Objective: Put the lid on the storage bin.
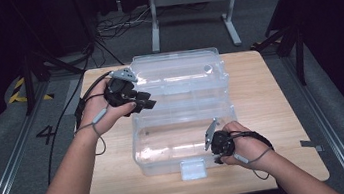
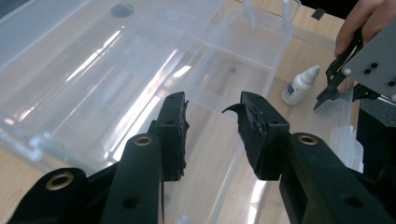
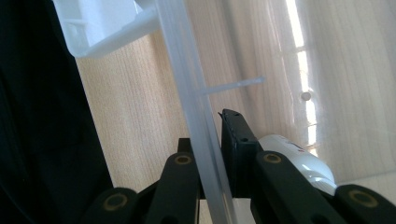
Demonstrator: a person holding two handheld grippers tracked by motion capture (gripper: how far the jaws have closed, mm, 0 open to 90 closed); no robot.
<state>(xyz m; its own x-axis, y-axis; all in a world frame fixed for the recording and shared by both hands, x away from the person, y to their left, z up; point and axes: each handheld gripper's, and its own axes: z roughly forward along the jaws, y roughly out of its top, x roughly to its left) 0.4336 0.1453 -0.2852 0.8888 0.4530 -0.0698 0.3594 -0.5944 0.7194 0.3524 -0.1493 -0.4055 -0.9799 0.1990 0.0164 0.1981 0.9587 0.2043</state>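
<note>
One clear plastic box (image 1: 186, 143) lies open on the wooden table (image 1: 271, 99), its lid (image 1: 177, 73) thrown back flat behind the base toward the far edge. Both halves are see-through, so the table's grain shows through them, and thin moulded ribs divide the base into compartments. A white latch tab (image 1: 193, 169) sticks out from the middle of the front wall. In the left gripper view a small white dropper bottle (image 2: 299, 86) lies inside the base, on its floor near the right-hand end wall; in the right gripper view the same bottle (image 3: 303, 163) sits just behind that wall, close to the jaws. I cannot tell whether anything else lies in the lid or the other compartments.

The right gripper (image 1: 215, 144) is clamped on the box's right front wall (image 3: 201, 135), one jaw outside and one inside, the thin plastic pinched between the pads. The left gripper (image 1: 146, 103) hangs above the hinge line between lid and base, its jaws parted with nothing between them
</note>
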